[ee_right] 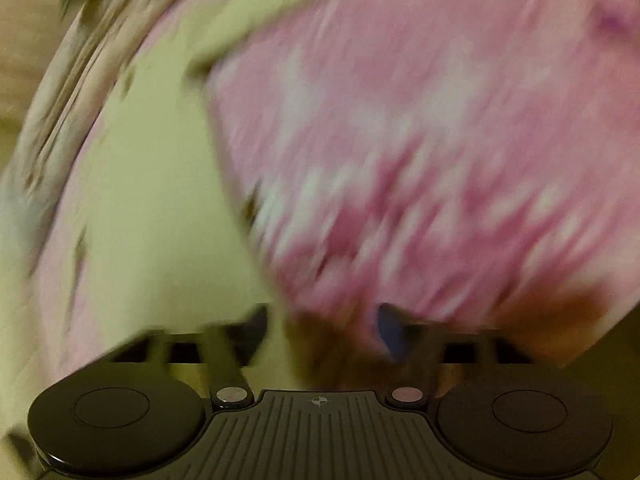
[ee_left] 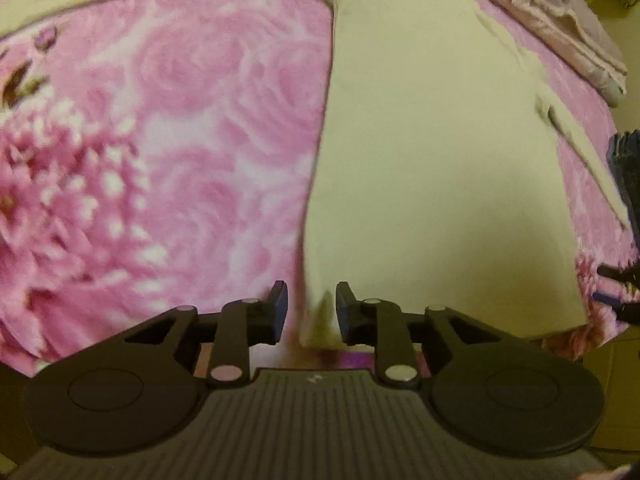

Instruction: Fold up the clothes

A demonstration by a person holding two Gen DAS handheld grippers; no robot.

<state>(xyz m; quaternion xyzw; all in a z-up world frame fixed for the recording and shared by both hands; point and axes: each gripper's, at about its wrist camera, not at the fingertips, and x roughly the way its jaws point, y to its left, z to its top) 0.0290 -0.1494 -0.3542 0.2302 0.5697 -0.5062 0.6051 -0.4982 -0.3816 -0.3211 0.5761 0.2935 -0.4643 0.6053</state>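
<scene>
Cream garment point(ee_left: 432, 160) lies spread flat on pink floral sheet point(ee_left: 160, 140), one sleeve stretching off to the far left. Crumpled pink fabric point(ee_left: 560, 20) sits at far right, near the sheet's edge.

Left gripper point(ee_left: 311, 312): jaws narrow but apart, straddling the garment's near left corner. A bit of cloth peaks up between the pads; pads don't look pressed on it, so not held.

Right gripper point(ee_right: 324, 332): view heavily blurred. Jaws look fairly wide, garment edge point(ee_right: 168, 200) runs down between them, no pinch visible. In the left view its fingertips show at the far right, by the garment's near right corner.

Risks, as judgement:
- Left jaws so narrow they may close beside the corner or catch only the top layer, so the fold drags uneven.
- Either gripper could pinch the sheet along with the cloth and pull bedding up.
- Right side blur suggests fast motion; a rushed grab could miss the edge or wrinkle the flat body.
- Uneven lift between the two corners would skew the fold line.

No brands, labels or readable writing seen; only a small crosshair mark on the gripper body.
</scene>
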